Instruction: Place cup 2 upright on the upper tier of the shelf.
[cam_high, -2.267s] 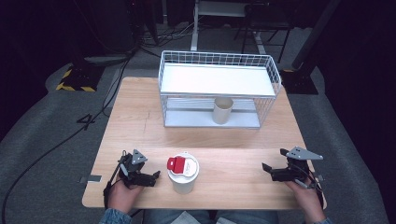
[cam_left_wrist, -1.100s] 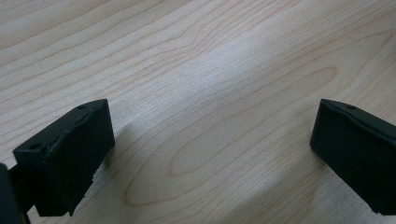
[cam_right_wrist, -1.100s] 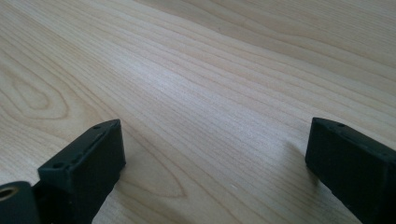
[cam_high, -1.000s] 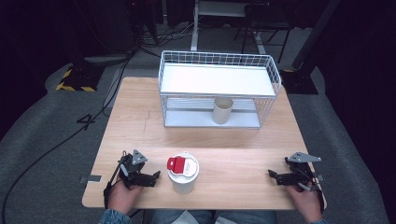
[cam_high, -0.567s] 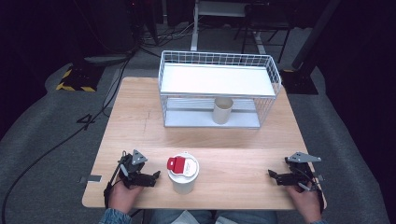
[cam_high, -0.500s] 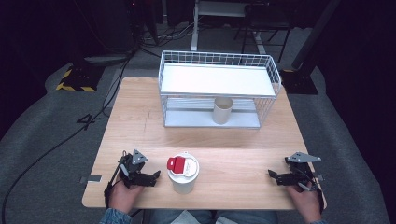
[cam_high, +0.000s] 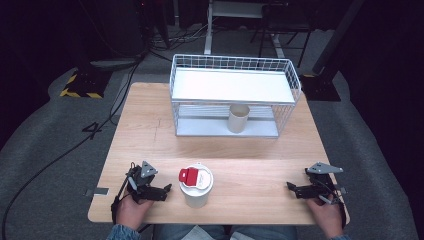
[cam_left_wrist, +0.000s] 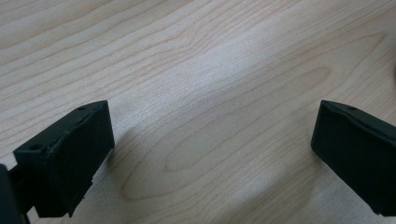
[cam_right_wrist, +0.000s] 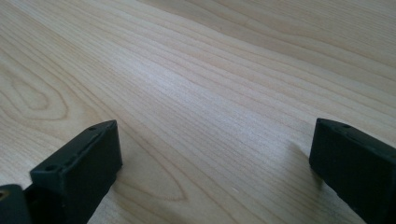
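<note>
A mark shaped like the digit 4 is seen on the grey floor (cam_high: 45, 145), left of the table (cam_high: 150, 115), no other text legible

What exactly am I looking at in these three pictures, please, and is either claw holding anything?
A person sits at a wooden table with a hand-held two-jaw claw in each hand: the left claw and the right claw. The high view looks down from above. The other two pictures come from cameras riding on each claw, looking along its black jaws at bare wood. On the table stand a white cup with a red-tabbed lid and a wire basket with a beige cup on its lower level. Both claws are open and hold nothing.
</note>
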